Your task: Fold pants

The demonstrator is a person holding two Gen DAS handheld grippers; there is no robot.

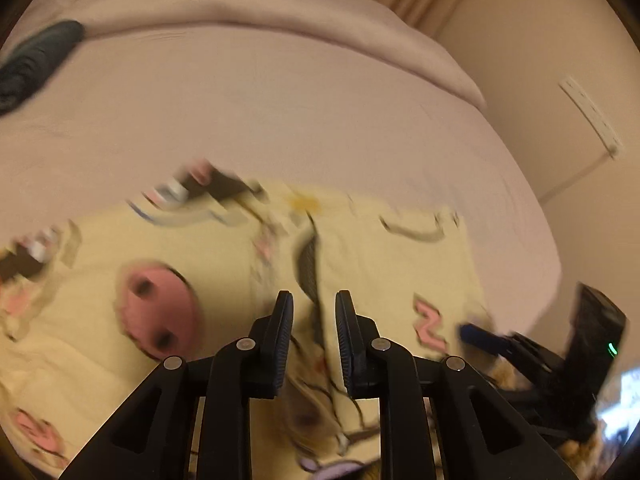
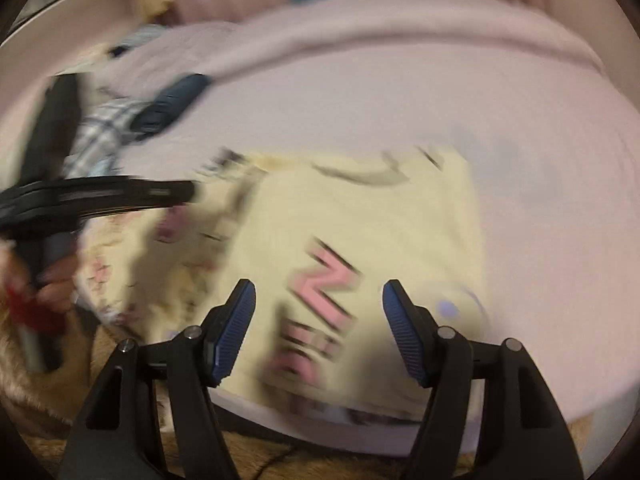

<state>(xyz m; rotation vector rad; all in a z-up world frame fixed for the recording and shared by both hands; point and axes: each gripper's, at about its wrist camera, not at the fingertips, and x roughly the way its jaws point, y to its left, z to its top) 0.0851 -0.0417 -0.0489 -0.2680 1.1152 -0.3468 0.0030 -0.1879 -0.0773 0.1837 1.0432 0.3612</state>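
Pale pink bedding (image 2: 400,100) spreads bare toward the upper frame beyond the folded yellow printed pants (image 2: 360,220), which lie directly below both tools, the left gripper (image 1: 314,300) narrowly parted over a dark crease, the right gripper (image 2: 319,286) wide apart, neither holding cloth, right fold edge nearest the right gripper.

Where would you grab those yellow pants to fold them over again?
Probably at the near corners of the yellow pants, coming down from above with one gripper on each. The cloth lies flat on the bed, so only its edges give something to pinch. The right gripper hangs open over the near right part, holding nothing.
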